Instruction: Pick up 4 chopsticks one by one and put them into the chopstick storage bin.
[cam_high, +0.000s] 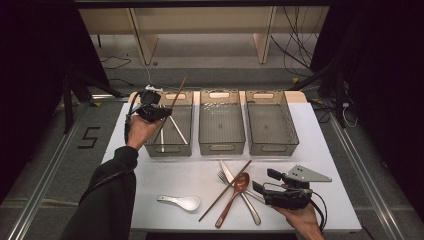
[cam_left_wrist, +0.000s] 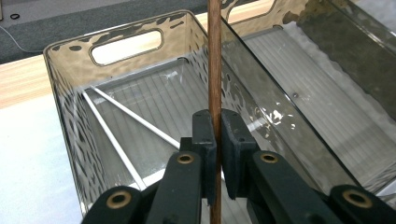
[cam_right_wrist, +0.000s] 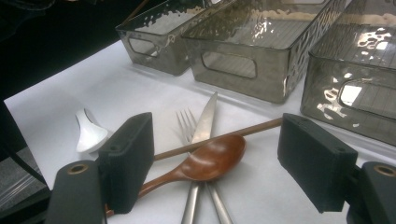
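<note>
The left gripper is clamped on a brown chopstick, held above the left bin, which holds two white chopsticks. The stick looks light, stiff and smooth, so a mid-shaft pinch should stop it pivoting. Nearer the person than the bin, the right gripper hangs wide open over the wooden spoon.

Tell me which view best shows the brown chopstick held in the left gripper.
The left gripper view: the brown chopstick stands upright, pinched between the black pads of the left gripper above the left bin. In the high view the stick is thin and small. The right gripper view gives at most a sliver at the top edge.
</note>
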